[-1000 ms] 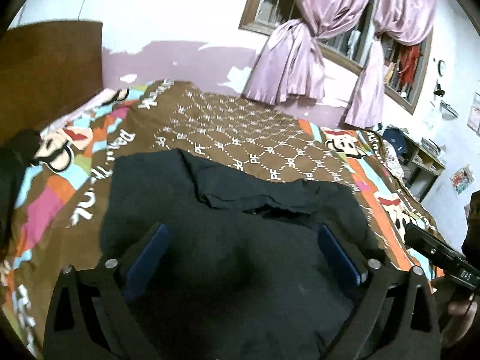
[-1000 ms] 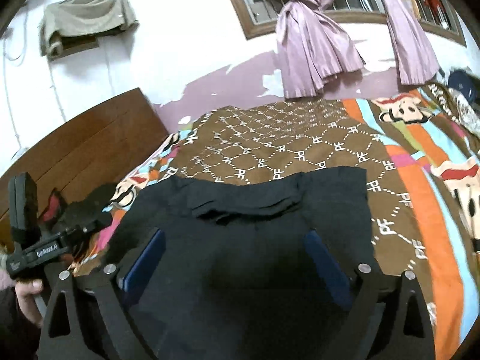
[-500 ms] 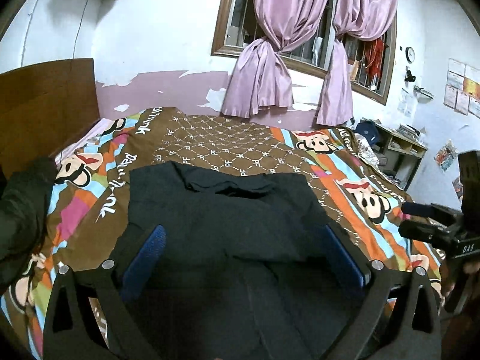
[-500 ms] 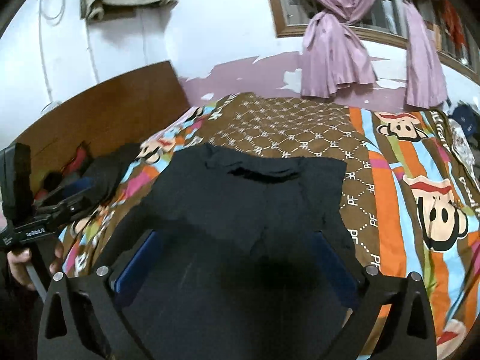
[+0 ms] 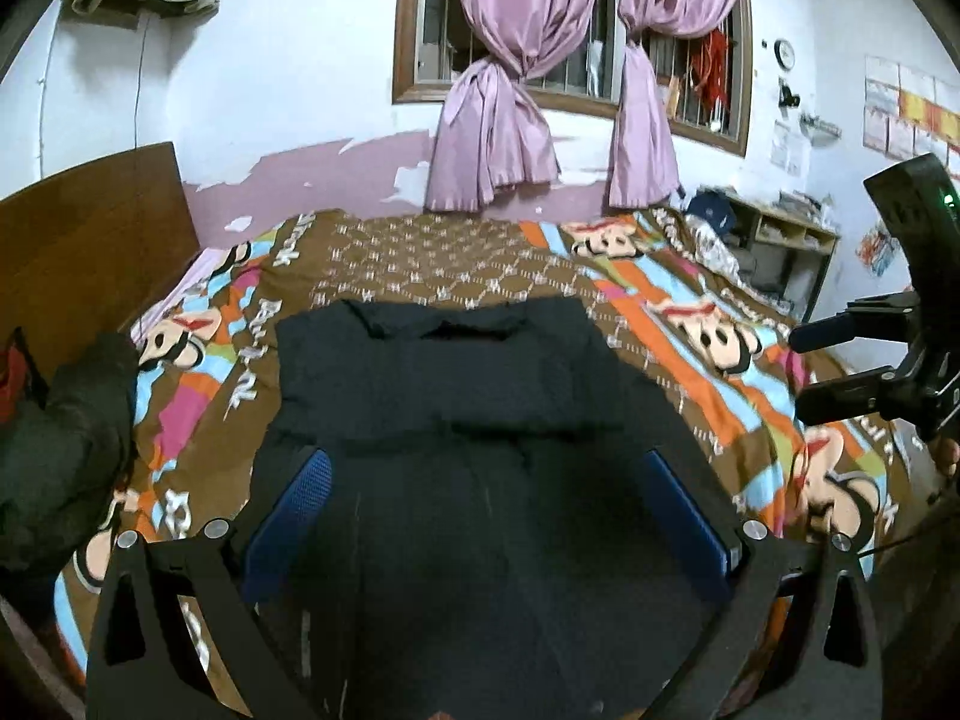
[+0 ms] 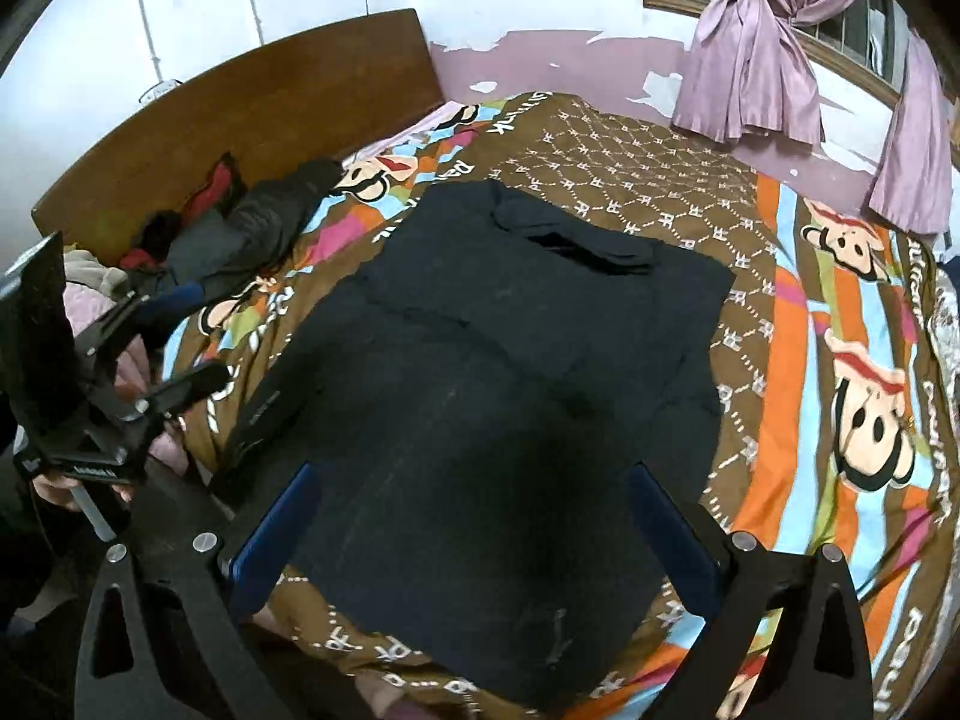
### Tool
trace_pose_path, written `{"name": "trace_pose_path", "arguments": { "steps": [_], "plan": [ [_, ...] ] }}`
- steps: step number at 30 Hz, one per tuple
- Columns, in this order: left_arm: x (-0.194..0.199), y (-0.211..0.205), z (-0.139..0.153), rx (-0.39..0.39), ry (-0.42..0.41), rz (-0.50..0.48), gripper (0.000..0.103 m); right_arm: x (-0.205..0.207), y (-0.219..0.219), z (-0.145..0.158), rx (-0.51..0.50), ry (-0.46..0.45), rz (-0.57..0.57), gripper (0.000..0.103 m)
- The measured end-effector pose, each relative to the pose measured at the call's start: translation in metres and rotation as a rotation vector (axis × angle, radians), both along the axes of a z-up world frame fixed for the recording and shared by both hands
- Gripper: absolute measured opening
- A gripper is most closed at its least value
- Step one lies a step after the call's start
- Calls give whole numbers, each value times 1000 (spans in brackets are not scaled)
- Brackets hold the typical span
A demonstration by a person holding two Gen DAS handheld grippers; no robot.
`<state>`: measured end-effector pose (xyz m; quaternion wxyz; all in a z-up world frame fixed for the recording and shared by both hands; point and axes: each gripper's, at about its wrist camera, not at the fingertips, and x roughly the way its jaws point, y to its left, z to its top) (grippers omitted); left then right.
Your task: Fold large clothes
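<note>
To the far left of your left gripper [image 5: 489,495], a heap of dark clothes [image 5: 57,444] lies by the wooden headboard [image 5: 90,240], well outside the left finger. Your left gripper hangs above the bed with its fingers [image 5: 294,501] spread wide and released, nothing pinched between them. The black garment [image 5: 456,396] lies flat on the cartoon-print bedspread [image 5: 708,324], and it fills the whole gap between those fingers and runs on ahead of their tips, where a loose fold of the same cloth sits near its far edge. Beyond that edge are the purple curtains [image 5: 510,96], tied at the window. Out past the right finger, your right gripper [image 5: 840,372] shows from the side at the edge of the frame, held off the bed. In the right wrist view your left gripper [image 6: 174,348] stands outside the left finger, in your hand [image 6: 54,486], with the heap of clothes [image 6: 240,228] and the headboard [image 6: 240,102] behind it. Your right gripper [image 6: 474,528] is likewise spread and released, holding nothing; the garment [image 6: 510,372] spans the space between its fingers [image 6: 672,528] and reaches forward past them, its near hem close to the bed's edge below the fingers. Outside the right finger the striped bedspread [image 6: 840,330] lies bare.
</note>
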<state>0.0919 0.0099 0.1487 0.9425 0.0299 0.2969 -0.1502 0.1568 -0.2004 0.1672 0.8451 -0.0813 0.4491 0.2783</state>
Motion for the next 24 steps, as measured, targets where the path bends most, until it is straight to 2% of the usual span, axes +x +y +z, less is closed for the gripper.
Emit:
{"name": "trace_pose_path", "arguments": {
  "steps": [5,9,16,20,24],
  "plan": [
    [-24,5,-28,-8,52,3,101,-35,6,-43,60,68,6,103],
    [-46,14,-54,20,41,-28,101,-58,6,-75,70,92,0,103],
    [-58,28,-113,81,127,-72,101,-62,2,-135,75,120,-57,103],
    [-62,36,-153,77,226,-16,101,-63,4,-167,53,160,-50,103],
    [-60,41,-186,75,374,72,101,-68,10,-189,-15,204,-7,103]
  ]
}}
